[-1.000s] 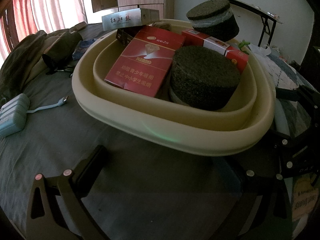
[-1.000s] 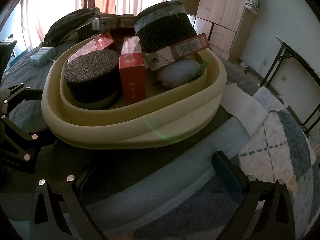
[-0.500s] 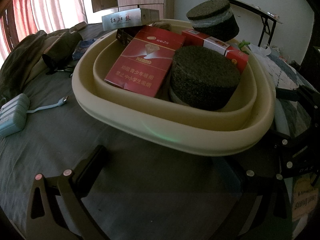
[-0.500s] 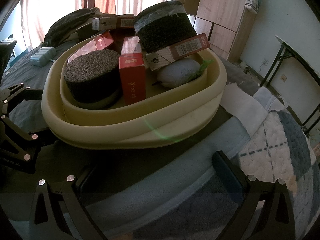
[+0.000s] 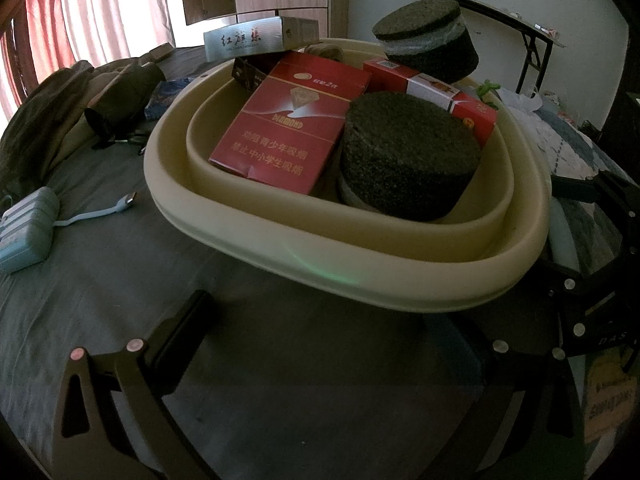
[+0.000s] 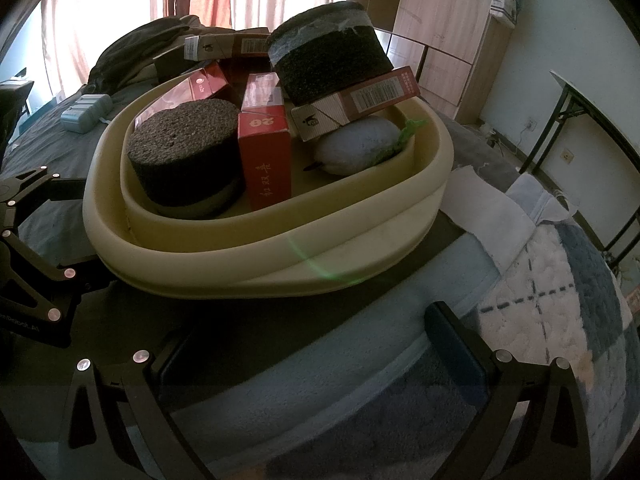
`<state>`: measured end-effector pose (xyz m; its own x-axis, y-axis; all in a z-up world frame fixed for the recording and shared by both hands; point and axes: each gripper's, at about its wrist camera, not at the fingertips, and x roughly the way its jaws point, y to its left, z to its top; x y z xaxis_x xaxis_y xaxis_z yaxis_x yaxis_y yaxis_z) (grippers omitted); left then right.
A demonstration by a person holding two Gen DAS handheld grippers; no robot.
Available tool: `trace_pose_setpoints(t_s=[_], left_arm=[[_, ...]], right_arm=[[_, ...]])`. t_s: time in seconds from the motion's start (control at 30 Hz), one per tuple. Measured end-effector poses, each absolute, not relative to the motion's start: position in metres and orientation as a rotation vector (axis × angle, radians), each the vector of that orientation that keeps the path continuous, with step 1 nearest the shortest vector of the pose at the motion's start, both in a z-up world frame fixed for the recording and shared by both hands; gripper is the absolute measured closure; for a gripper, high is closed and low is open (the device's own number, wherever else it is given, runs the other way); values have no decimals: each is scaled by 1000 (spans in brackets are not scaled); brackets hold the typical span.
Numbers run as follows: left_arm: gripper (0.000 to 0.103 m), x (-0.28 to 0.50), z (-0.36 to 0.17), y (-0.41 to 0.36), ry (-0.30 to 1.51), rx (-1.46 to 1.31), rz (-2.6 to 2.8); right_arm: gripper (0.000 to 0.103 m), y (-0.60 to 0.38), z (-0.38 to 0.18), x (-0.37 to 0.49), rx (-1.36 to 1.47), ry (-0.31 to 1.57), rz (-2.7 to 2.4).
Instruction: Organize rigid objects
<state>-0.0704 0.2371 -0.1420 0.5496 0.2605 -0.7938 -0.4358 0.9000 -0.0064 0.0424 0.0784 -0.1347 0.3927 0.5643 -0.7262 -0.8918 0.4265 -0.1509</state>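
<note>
1. Left wrist view, far left of frame: pale blue power bank (image 5: pixel 26 232) with a short cable lies on the grey bed sheet (image 5: pixel 120 280), well apart from the basin.
2. Lower frame: left hand-held gripper (image 5: pixel 320 344) has its jaws spread wide with nothing between them. It sits low in front of the basin.
3. Centre: cream basin (image 5: pixel 360 276) rests on the bed. Smooth, rounded, double-walled rim, probably soft plastic.
4. Inside it: glossy red carton (image 5: pixel 288 124) leaning, and a coarse dark foam cylinder (image 5: pixel 408 160) just beside it; a second foam cylinder (image 5: pixel 428 44) is perched on a long red box (image 5: pixel 432 92).
5. Right wrist view: right hand-held gripper (image 6: pixel 320 356) is likewise wide open and empty — a pale oval object (image 6: pixel 356 148) lies under the stack.
6. Judgement: contents appear gathered. Any lift should start with the top cylinder — stack looks tippy.
</note>
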Motion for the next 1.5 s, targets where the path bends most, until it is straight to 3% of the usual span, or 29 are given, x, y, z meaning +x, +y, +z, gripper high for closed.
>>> trace_pose_setpoints(t_s=[1.5], left_arm=[[0, -74, -142, 233, 899, -213, 417]], right_arm=[[0, 78, -135, 42, -586, 649, 994]])
